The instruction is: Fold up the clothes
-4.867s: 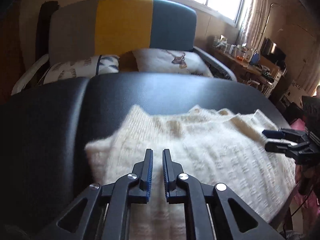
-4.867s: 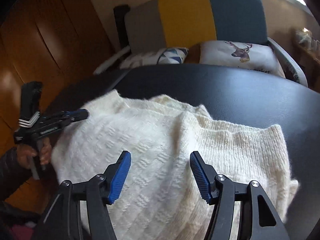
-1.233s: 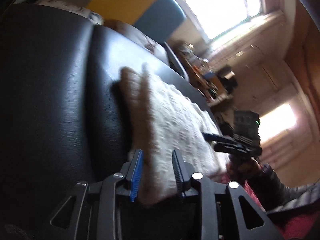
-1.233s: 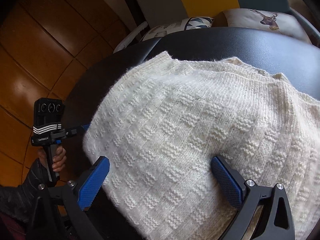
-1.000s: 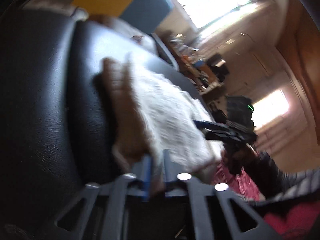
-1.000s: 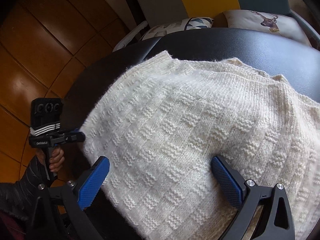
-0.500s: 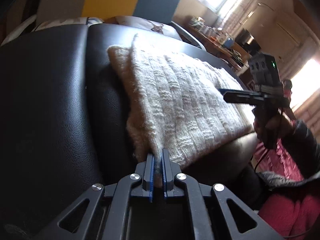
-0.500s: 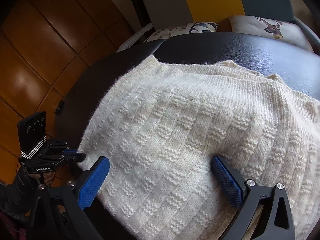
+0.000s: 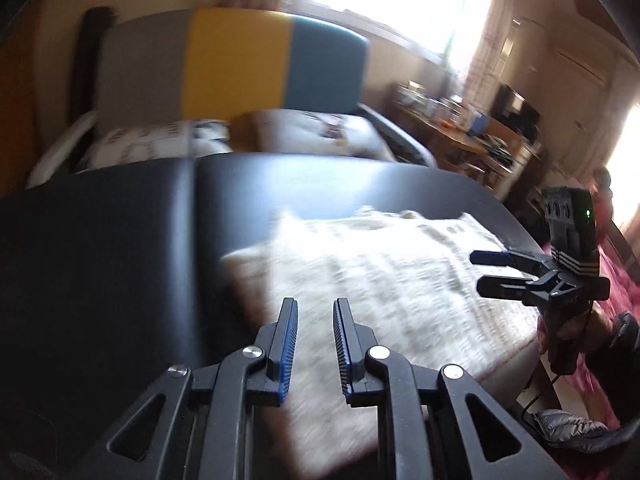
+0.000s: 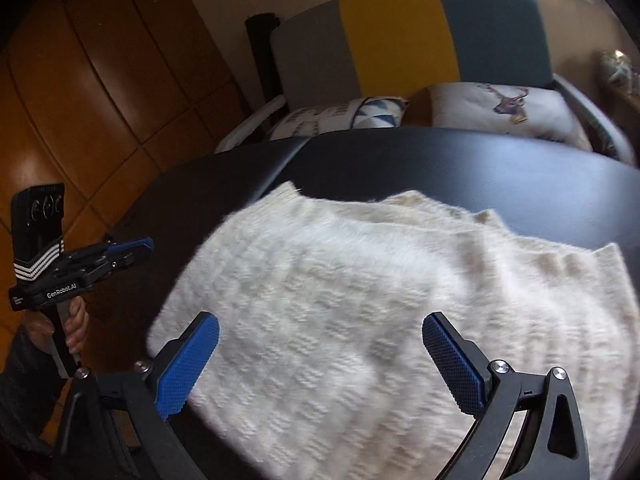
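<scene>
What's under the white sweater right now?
The white sweater lies on the black padded table, which shows around it. Whatever lies beneath or inside its folded layers is hidden.

Left wrist view: low at the near-left edge of the black tabletop (image 9: 120, 240), facing forward across it toward the tricolour chair (image 9: 240, 64), close above the cream sweater (image 9: 380, 280). Right wrist view: near-right edge, angled left, nearer the sweater (image 10: 360, 300). Shared: sweater, far tabletop (image 10: 500, 168) edge, chair (image 10: 400, 40), and each other's tongs (image 9: 496, 274) (image 10: 132, 250).
</scene>
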`<state>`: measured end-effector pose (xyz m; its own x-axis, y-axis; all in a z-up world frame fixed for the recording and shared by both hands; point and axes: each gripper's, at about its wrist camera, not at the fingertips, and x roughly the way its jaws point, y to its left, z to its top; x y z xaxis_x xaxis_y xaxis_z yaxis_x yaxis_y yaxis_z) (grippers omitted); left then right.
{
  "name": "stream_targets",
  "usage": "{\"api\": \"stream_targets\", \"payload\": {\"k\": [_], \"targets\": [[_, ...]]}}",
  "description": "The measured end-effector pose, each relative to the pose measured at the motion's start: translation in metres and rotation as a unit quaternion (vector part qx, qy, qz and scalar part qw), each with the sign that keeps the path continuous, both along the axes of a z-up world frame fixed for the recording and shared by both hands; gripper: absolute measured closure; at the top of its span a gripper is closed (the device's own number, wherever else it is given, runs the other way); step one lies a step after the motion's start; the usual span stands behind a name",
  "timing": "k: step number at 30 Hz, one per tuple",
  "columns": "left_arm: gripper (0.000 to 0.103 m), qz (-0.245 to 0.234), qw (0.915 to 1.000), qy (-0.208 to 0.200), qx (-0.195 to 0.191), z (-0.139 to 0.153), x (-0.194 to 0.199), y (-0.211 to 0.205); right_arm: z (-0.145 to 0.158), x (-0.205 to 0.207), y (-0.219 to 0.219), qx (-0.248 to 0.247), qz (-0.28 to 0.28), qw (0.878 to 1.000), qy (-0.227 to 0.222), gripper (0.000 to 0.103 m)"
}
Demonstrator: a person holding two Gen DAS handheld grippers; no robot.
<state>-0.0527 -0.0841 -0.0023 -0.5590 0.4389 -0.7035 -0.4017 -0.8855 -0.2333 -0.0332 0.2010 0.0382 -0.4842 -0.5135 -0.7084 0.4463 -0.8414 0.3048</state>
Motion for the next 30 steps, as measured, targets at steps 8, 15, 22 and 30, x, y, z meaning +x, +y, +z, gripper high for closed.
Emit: {"api": "stream_targets", "payload": {"k": [8,15,22,30], "targets": [[0.083,0.044,0.9949,-0.063,-0.066,-0.053,-0.033,0.025,-0.042,-0.019,0.064,0.055,-0.088,0.994,-0.045,0.000],[0.083,0.068,0.9941,-0.070,-0.048,-0.050,-0.026,0.021,-0.051,-0.019,0.065,0.057,-0.096,0.993,-0.034,0.000],[0.083,0.118,0.9814,-0.113,0.101,-0.036,-0.030,-0.026,-0.040,-0.012,0.083,-0.011,-0.096,0.995,-0.027,0.000],[0.073,0.117,0.9705,-0.155,0.142,-0.048,-0.038,-0.066,-0.034,0.008,0.097,-0.054,-0.109,0.992,-0.026,0.000]]}}
